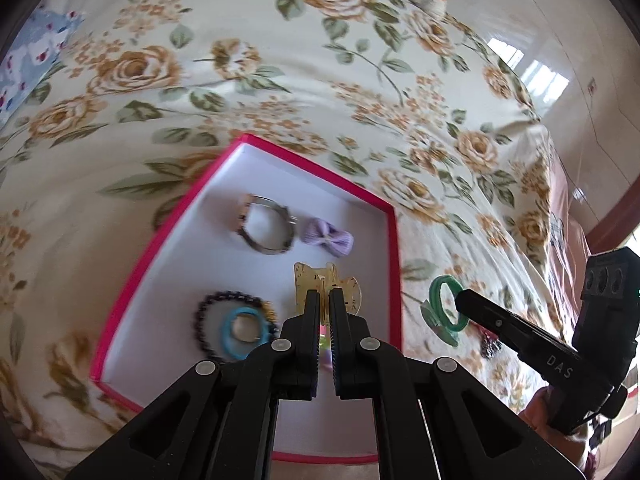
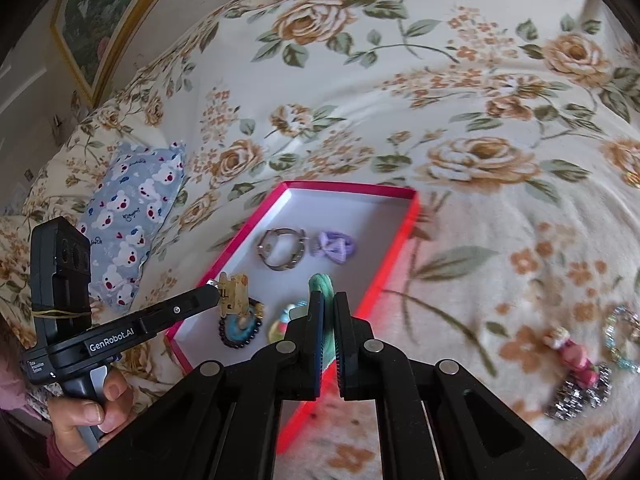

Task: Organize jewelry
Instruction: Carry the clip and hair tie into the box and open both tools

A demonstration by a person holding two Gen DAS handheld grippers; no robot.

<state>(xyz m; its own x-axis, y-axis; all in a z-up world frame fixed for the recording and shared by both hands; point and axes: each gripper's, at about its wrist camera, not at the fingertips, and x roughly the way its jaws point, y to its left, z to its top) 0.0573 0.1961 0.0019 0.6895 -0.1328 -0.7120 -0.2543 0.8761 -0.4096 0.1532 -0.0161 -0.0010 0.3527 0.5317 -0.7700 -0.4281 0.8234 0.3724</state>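
A red-rimmed box [image 1: 394,240] with a white floor lies on the flowered bedspread. Inside it are a metal bracelet [image 1: 266,224], a purple bow [image 1: 328,238] and a dark bead bracelet [image 1: 204,308] around a blue ring [image 1: 226,330]. My left gripper [image 1: 324,296] is shut on a yellowish hair clip [image 1: 316,278] held over the box floor. In the right wrist view the same clip [image 2: 236,292] hangs at the left gripper's tip [image 2: 212,283]. My right gripper [image 2: 329,300] is shut on a green ring-shaped ornament [image 2: 322,280], which sits just right of the box rim in the left wrist view [image 1: 442,304].
Loose pieces lie on the bedspread to the right: a pink figure clip [image 2: 572,356], a sparkly silver bracelet [image 2: 580,396] and a pale bead bracelet [image 2: 624,336]. A blue bear-print pillow [image 2: 128,224] lies left of the box. The bed edge [image 1: 560,208] drops to the floor at the right.
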